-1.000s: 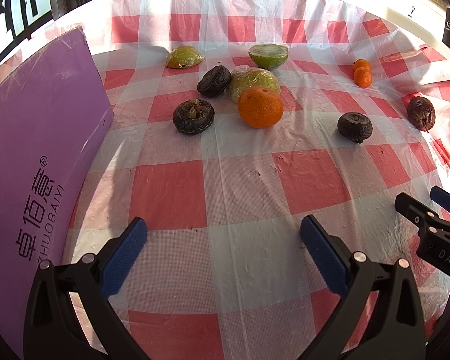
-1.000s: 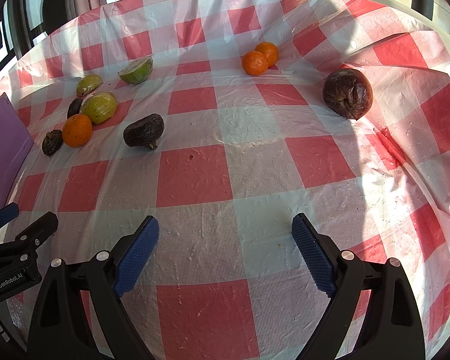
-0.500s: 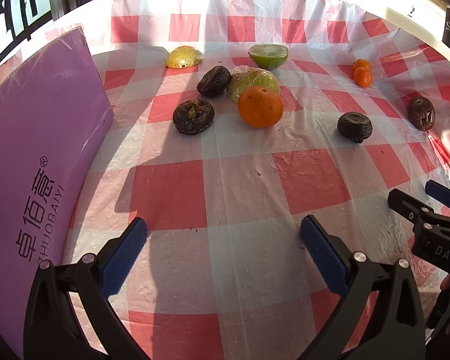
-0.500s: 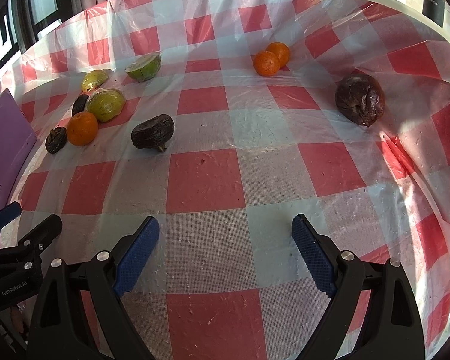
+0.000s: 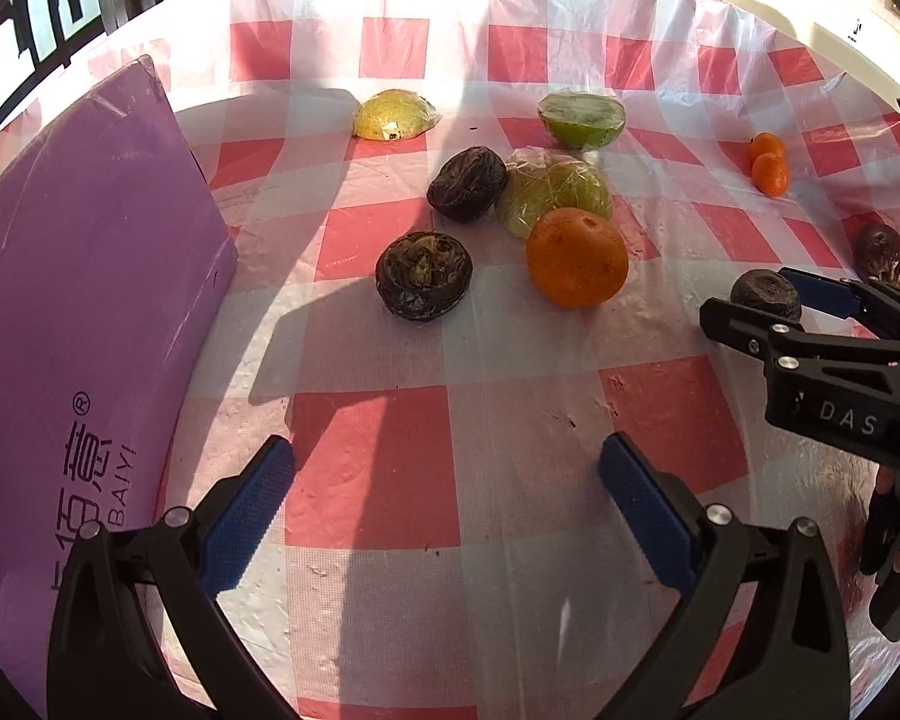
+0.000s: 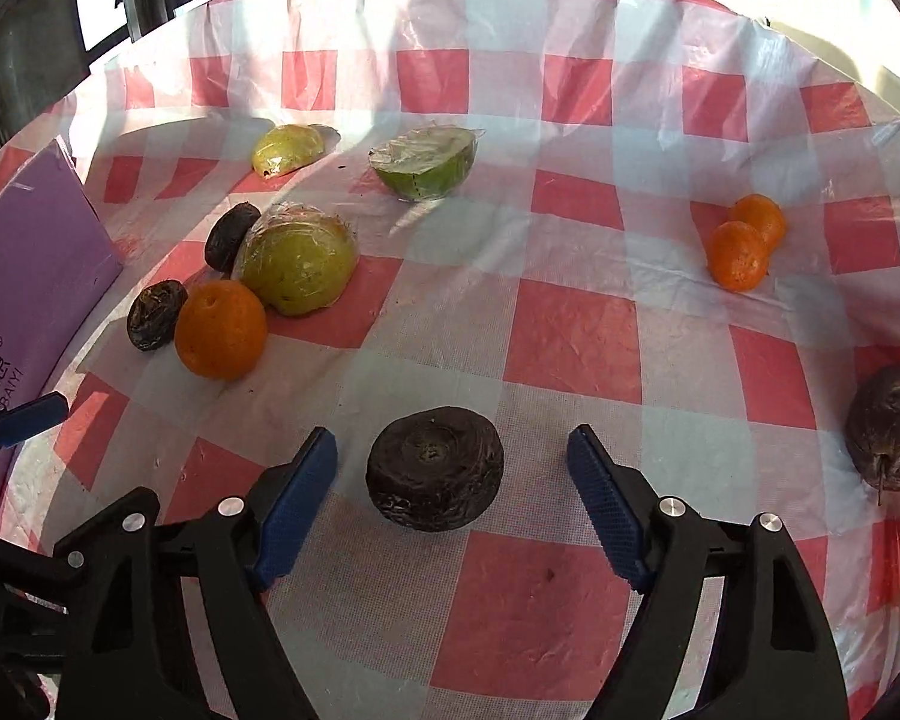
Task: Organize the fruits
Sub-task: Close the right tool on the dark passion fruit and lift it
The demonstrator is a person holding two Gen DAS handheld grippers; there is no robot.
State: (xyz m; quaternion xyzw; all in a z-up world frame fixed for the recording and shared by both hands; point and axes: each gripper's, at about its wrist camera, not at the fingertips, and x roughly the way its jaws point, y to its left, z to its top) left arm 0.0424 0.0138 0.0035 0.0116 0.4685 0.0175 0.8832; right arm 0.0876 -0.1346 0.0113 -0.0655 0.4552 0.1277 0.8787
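Dark wrinkled fruit [image 6: 435,468] sits on the checked cloth [image 6: 570,336], right of the orange [image 6: 221,329], centred between the right gripper [image 6: 452,474] pads, both clear of it. Jaws spread wide, nothing held. It's squat and roundish, stem scar up, no long axis to align. Likely next: ease forward, then close. Left gripper [image 5: 447,495] also wide apart, empty, over bare cloth, farther from that fruit.
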